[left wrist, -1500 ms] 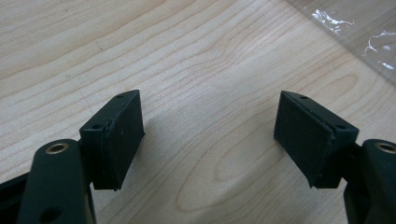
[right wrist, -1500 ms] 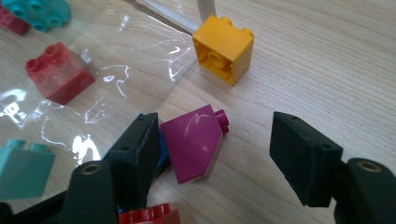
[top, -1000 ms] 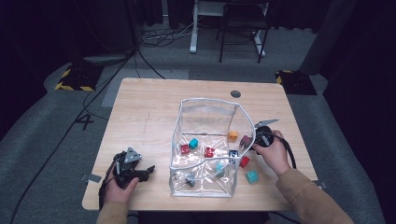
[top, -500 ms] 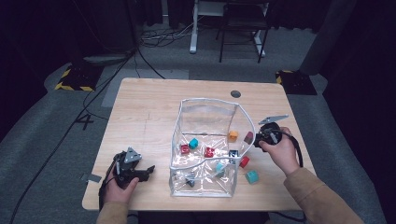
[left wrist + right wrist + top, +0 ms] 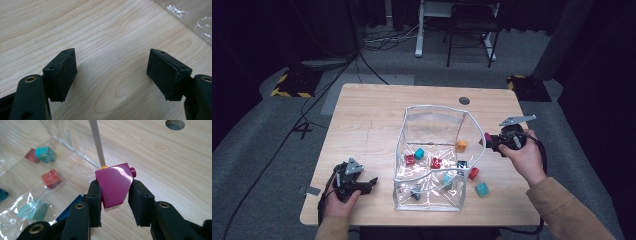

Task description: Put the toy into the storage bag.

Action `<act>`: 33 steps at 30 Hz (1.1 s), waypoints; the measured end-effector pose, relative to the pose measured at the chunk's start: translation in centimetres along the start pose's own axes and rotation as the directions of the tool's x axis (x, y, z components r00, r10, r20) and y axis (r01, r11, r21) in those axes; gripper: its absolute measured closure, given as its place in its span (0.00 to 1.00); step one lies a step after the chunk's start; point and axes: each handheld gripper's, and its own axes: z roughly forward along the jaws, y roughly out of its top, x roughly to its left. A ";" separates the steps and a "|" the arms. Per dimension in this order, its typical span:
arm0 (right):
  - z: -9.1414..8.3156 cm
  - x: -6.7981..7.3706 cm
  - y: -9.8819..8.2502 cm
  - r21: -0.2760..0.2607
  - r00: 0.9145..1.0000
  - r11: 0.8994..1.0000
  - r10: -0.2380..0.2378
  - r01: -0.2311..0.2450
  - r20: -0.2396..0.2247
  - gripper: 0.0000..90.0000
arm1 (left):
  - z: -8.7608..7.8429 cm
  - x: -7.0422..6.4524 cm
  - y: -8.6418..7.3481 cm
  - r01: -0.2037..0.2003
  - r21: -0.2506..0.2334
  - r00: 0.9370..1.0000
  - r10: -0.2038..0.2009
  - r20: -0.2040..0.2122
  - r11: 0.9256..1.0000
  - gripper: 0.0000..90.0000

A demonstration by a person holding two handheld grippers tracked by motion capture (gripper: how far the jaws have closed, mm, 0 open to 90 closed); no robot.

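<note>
A clear plastic bag point(image 5: 434, 112) stands open in the middle of the wooden table point(image 5: 367, 130), with several small toy bricks inside it. My right gripper point(image 5: 114, 195) is shut on a magenta sloped brick point(image 5: 115, 185) and holds it in the air just right of the bag's upper rim point(image 5: 96, 142). In the high view that magenta brick point(image 5: 487, 138) sits at the tip of the right gripper point(image 5: 492, 142). My left gripper point(image 5: 362, 186) rests on the table at the front left, open, its pads point(image 5: 66, 71) wide apart over bare wood.
A red brick point(image 5: 473, 173) and a teal brick point(image 5: 481, 189) lie on the table just right of the bag. A round cable hole point(image 5: 464, 100) sits near the table's far edge. Floor cables and a chair stand behind the table.
My right gripper has risen with the magenta brick, from low beside the bag up to the level of its rim. The left gripper has stayed put.
</note>
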 end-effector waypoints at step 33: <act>-6.3 2.1 5.3 -0.162 0.998 0.985 -0.061 0.060 -0.004 0.71 | 0.0 0.0 0.0 -0.002 0.002 1.000 0.002 0.000 1.000 0.27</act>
